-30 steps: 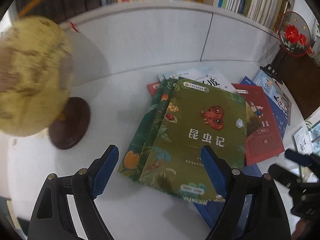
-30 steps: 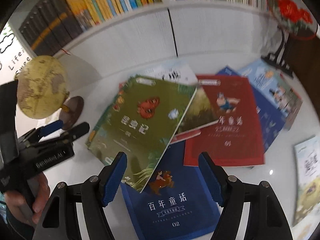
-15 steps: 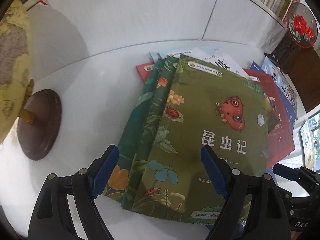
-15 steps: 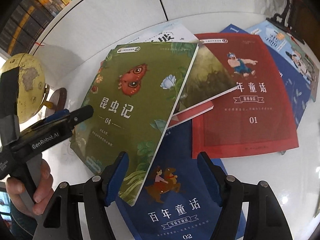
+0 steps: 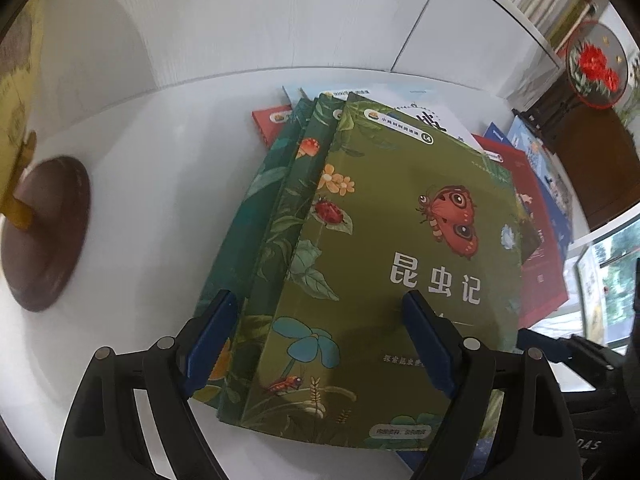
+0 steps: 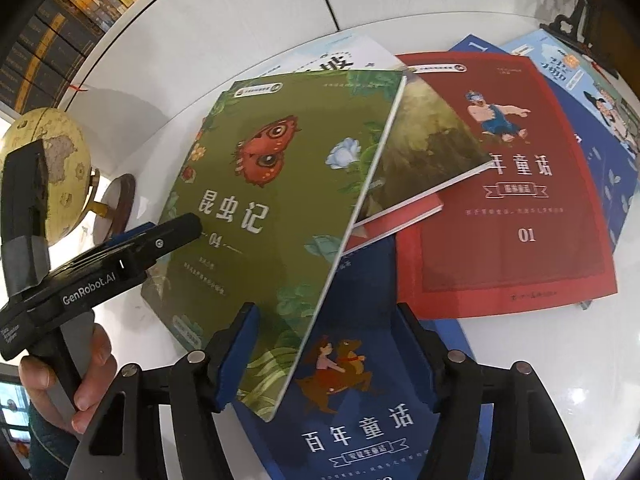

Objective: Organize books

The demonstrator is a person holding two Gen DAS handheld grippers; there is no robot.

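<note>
Right wrist view: a white table (image 6: 540, 360) strewn with books fills the frame, the green insect book (image 6: 280, 208) topping the pile at centre, long axis running from lower centre to upper right. Its near corner lies between the right gripper (image 6: 324, 348) jaws, which have just been narrowing, not clamped. The left gripper (image 5: 320, 332) hangs apart over its lower edge, equally near
</note>
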